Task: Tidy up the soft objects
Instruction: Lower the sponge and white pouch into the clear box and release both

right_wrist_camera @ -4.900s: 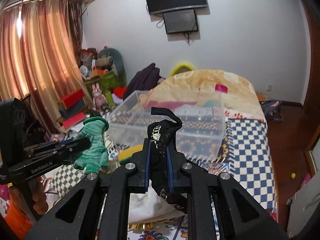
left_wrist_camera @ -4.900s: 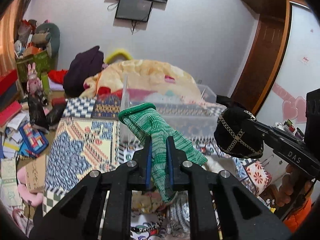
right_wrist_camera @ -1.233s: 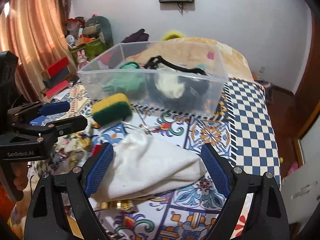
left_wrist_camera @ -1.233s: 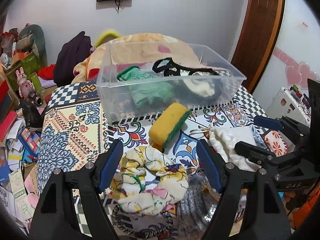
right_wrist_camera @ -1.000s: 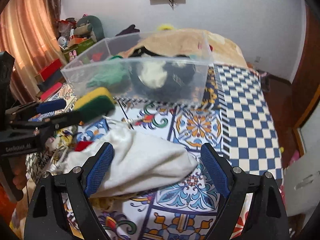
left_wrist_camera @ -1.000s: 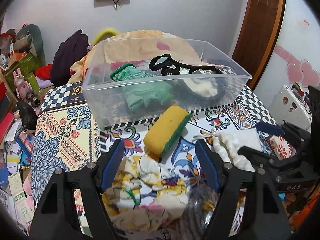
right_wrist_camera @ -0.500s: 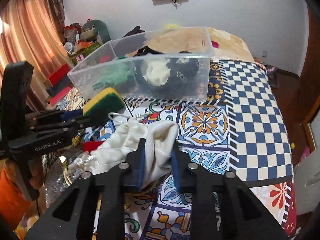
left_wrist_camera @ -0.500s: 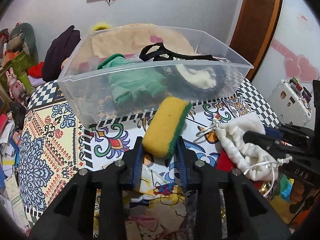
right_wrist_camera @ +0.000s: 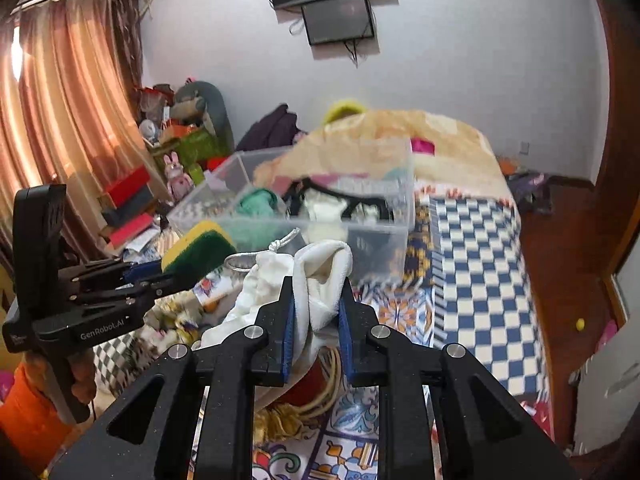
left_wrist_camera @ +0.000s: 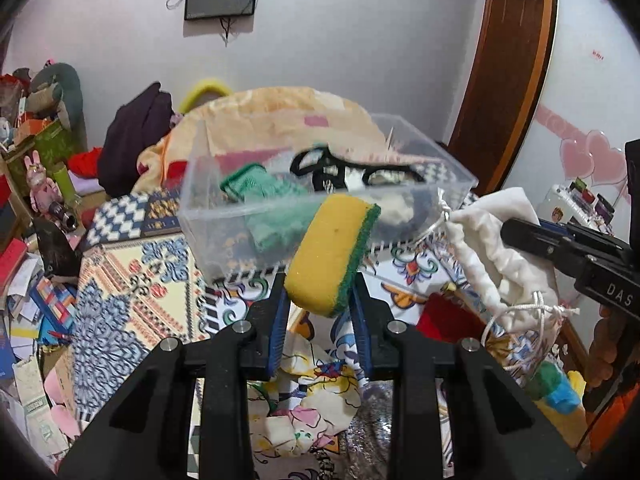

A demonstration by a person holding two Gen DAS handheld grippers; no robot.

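The left hand-held gripper (left_wrist_camera: 320, 304) pinched a yellow-green sponge (left_wrist_camera: 332, 252); the right hand-held gripper (right_wrist_camera: 316, 312) clamped a white drawstring pouch (right_wrist_camera: 316, 280).

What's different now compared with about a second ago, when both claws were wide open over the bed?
Both closed and lifted. The left gripper shut on the yellow-green sponge and raised it off the bedspread; the right gripper shut on the white drawstring pouch and raised it too. The clear bin keeps the green glove and the black item inside.
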